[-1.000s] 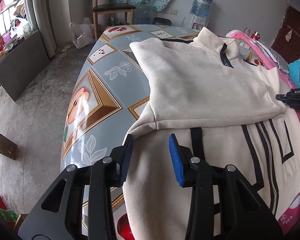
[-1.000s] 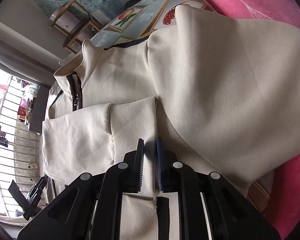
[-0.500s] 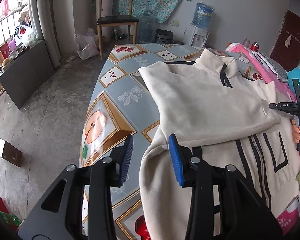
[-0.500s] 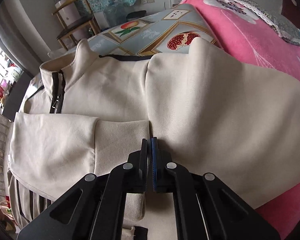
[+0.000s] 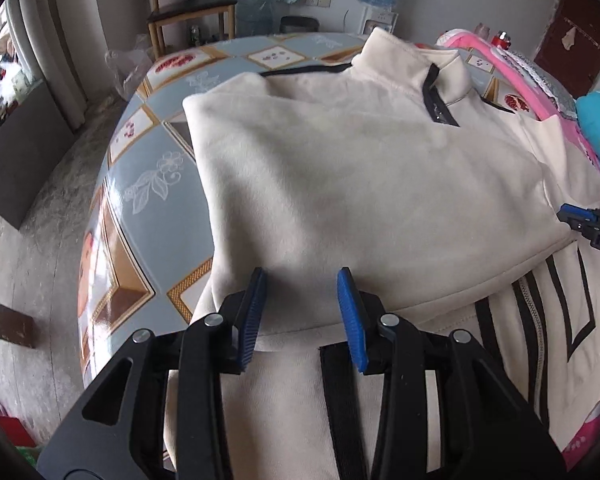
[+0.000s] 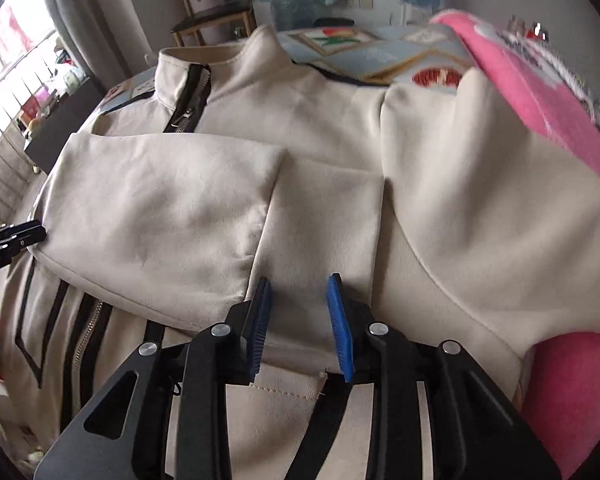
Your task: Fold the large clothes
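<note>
Left gripper [image 5: 302, 312] hangs over the near edge of the folded sleeve [image 5: 360, 200], jaws spread wide, nothing between them. Right gripper [image 6: 296, 320] is spread too, hovering above the sleeve's cuff end [image 6: 324, 220], gripping no cloth. Under both lies the cream jacket [image 6: 440, 208], flat and face up on the patterned table [image 5: 156, 184], collar at the far end, black zipper [image 5: 436, 100] partly open. One sleeve lies folded across the chest; black stripes show on the lower front below it. The jacket's right side rests against a pink blanket [image 6: 540, 92]. Beyond the table stands a wooden chair [image 5: 192, 12].
</note>
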Demonstrator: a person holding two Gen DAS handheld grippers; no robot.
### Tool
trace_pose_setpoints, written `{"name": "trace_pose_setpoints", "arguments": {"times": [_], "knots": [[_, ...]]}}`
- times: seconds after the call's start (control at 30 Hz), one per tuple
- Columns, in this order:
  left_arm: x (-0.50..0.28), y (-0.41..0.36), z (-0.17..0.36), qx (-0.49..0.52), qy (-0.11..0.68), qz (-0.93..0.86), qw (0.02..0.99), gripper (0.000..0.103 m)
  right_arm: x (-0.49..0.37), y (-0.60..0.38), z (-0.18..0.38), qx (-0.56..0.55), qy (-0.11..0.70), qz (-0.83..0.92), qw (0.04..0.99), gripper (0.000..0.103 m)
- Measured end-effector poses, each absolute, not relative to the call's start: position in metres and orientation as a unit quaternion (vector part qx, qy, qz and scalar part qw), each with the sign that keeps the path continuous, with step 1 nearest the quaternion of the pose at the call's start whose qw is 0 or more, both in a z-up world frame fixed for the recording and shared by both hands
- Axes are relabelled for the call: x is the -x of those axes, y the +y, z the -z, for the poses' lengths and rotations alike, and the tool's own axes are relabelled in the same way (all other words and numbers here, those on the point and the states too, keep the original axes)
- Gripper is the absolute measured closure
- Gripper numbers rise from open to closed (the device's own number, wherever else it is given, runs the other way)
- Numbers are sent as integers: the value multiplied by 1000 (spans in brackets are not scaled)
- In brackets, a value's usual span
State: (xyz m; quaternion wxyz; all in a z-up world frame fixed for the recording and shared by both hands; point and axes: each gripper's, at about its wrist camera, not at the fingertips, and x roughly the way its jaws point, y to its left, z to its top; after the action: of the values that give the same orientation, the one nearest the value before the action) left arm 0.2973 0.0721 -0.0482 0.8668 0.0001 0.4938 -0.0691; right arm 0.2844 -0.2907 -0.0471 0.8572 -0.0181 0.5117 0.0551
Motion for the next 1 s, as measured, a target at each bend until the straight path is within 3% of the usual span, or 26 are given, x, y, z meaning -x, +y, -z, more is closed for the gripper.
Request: {"name": "trace_pose_setpoints", "arguments": {"times": [0.23, 0.4, 0.57, 0.7, 0.8, 1.0], "knots": [[-294, 55, 15, -43, 472, 74, 878, 64, -285, -269, 29, 38, 496, -56, 866, 67], [-302, 27, 15, -41, 479, 94, 871, 53, -290, -251, 52, 58, 504, -24, 861, 51], [-313, 0, 34, -54, 497, 104, 860, 53, -284, -260, 37, 16, 515, -11, 857, 50], [-315, -14, 43, -68, 500, 104, 857, 44, -273, -270, 22, 10, 508, -5, 862, 35], [-315, -17, 50, -79, 497, 89, 859, 35, -266, -283, 15, 2, 509, 7, 861, 32], [-319, -9, 51, -56, 507, 82, 856, 27, -248, -343, -6, -50, 500, 52, 863, 32]]}}
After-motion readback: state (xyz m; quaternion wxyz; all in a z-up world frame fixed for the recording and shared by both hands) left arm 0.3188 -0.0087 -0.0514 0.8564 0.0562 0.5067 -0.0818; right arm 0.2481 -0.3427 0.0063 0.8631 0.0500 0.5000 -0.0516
